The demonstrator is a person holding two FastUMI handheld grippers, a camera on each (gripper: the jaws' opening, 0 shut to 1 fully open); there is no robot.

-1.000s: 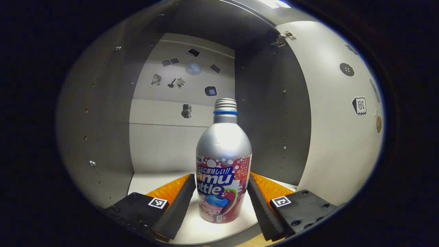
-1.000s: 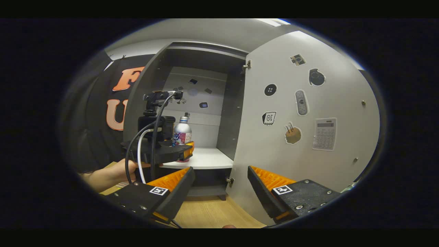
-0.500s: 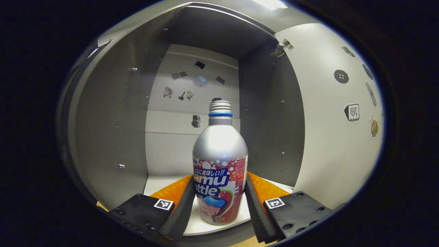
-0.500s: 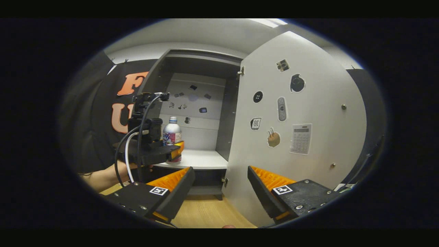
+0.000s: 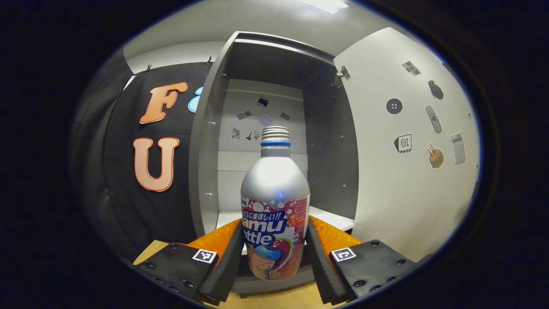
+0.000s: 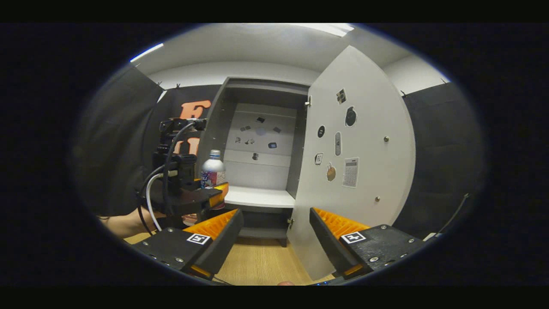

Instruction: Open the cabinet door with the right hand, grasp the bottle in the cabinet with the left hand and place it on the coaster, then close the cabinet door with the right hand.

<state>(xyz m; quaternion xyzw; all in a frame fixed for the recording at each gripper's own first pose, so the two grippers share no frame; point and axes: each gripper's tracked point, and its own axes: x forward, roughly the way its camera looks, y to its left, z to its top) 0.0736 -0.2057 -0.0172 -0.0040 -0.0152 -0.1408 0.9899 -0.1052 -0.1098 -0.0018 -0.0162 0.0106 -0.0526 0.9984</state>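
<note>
— Left gripper view first: what is my left gripper doing?

— Your left gripper's two fingers press on either side of the silver aluminium bottle with a red and blue printed label and a blue neck ring. It stands upright between them, pinched at the label band.

— And where is that bottle against the furniture?

— It hangs in front of the grey open-fronted cabinet, clear of the white shelf board that shows behind its shoulder. Pale wooden tabletop shows under its base. No cap is on its threaded mouth.

— Right gripper view now. My right gripper?

— Spread wide, fingers apart with nothing between them, over the wooden tabletop. Beyond the fingers stands the white cabinet door dotted with small stickers, swung open on its hinges to the right of the opening.

— Do I see my other hand from there?

— Yes. At the left the left gripper holds the bottle just outside the cabinet's left edge, level with the shelf. A bare forearm runs under it, with black and white cables looping down from the camera mount.
</note>
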